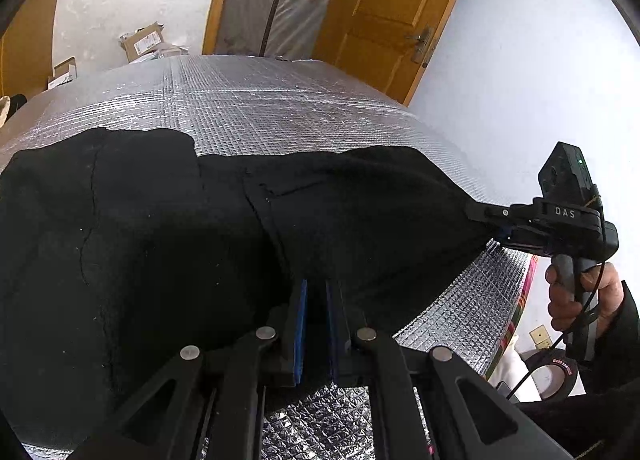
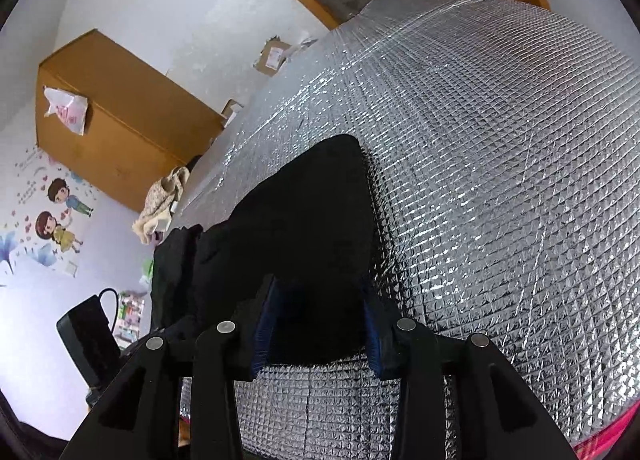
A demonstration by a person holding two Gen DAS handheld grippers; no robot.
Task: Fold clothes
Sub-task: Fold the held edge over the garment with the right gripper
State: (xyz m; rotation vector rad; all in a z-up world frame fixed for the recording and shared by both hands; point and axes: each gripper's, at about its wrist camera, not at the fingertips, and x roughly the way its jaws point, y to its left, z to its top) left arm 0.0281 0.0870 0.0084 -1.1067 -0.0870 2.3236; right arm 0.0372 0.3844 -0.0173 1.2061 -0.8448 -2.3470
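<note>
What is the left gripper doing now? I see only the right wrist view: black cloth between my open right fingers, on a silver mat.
Observer: The left gripper pinches the near edge of the black garment. Its pads are almost together.
Operator: How does the cloth run between the two grippers?
Observer: In the left wrist view, its right corner narrows to a point at the tips of the right gripper, and the silver mat shows under that corner.
Operator: Is anything near my right hand?
Observer: A roll of black tape shows below the hand, off the mat.
</note>
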